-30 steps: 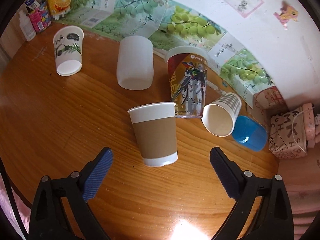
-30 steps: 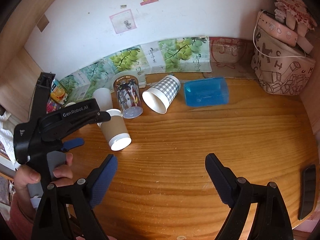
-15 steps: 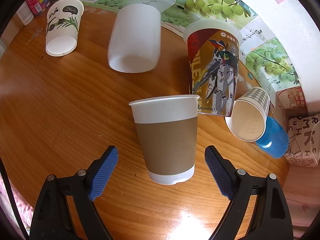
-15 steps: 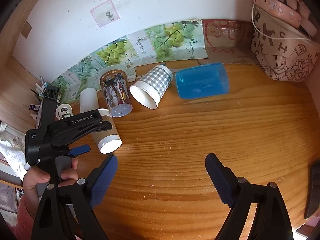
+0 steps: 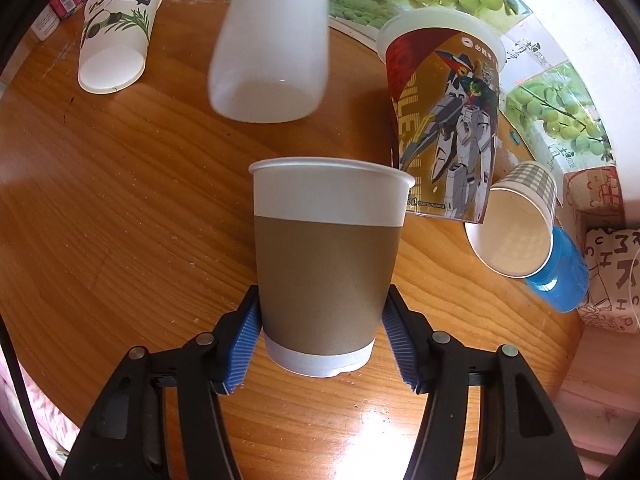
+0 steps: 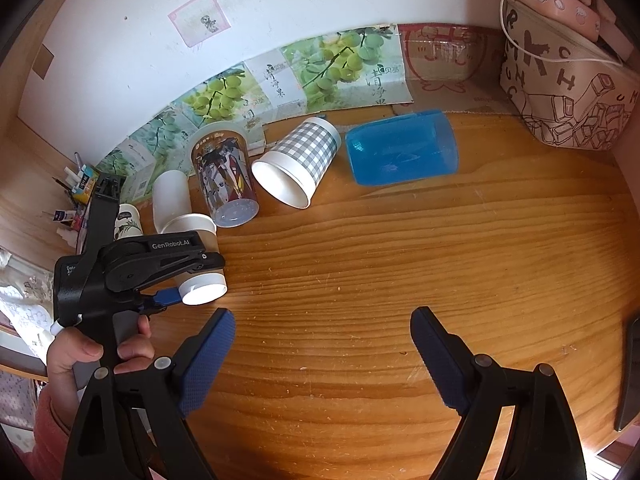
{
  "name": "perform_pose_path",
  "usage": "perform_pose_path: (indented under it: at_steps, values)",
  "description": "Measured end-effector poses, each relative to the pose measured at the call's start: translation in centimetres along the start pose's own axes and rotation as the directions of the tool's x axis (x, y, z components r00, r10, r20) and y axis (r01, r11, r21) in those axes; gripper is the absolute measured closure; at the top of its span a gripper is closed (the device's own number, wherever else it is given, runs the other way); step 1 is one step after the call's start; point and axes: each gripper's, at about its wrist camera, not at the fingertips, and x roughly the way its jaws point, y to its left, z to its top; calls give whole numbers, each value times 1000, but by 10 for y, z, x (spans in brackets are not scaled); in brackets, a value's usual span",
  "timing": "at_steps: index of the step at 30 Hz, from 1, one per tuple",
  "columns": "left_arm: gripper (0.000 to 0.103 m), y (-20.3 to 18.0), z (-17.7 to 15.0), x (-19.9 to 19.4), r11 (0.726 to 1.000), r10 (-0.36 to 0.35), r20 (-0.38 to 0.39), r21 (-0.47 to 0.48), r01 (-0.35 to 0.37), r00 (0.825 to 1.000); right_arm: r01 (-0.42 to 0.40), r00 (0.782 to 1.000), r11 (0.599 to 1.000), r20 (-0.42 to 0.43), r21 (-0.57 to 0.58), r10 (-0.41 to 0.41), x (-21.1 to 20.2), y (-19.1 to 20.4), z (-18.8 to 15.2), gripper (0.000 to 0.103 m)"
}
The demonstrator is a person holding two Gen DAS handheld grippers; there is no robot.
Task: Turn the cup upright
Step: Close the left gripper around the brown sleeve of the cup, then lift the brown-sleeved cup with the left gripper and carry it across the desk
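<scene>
A paper cup with a brown sleeve (image 5: 324, 268) lies on its side on the wooden table (image 5: 120, 200), its base toward my left gripper. My left gripper (image 5: 320, 332) is closed around the cup's lower part, with both blue pads (image 5: 244, 340) pressed against the sleeve. The same cup (image 6: 200, 264) shows in the right wrist view, partly hidden by the left gripper (image 6: 176, 276). My right gripper (image 6: 322, 356) is open and empty above bare table, to the right of the cup.
Other cups lie on their sides behind: a panda-print cup (image 5: 116, 36), a white plastic cup (image 5: 268, 52), a robot-print cup (image 5: 444, 116), a checked cup (image 5: 516, 224) and a blue plastic cup (image 6: 400, 146). A patterned bag (image 6: 568, 88) stands at the back right.
My left gripper has moved forward to the brown-sleeved cup and closed its fingers onto it. My right gripper has stayed open and shifted only a little.
</scene>
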Motion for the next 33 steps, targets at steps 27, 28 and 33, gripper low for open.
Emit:
perform_pose_path:
  at_steps: [27,28,33]
  values:
    - [41,2,-71,-31,985,-22,-5,170,23,1000,-16,999,999,49,50,14,-25,-1,-27,13]
    - [41,3,-73,-34,984,-24,-4,177,24,1000,-15,998,999,54,51,12,-27,-1,-28,13]
    - [41,0,-92,-39,975,-23,-7,220,24,1000,-13,996,999,91,51,8,-40,-1,-37,13]
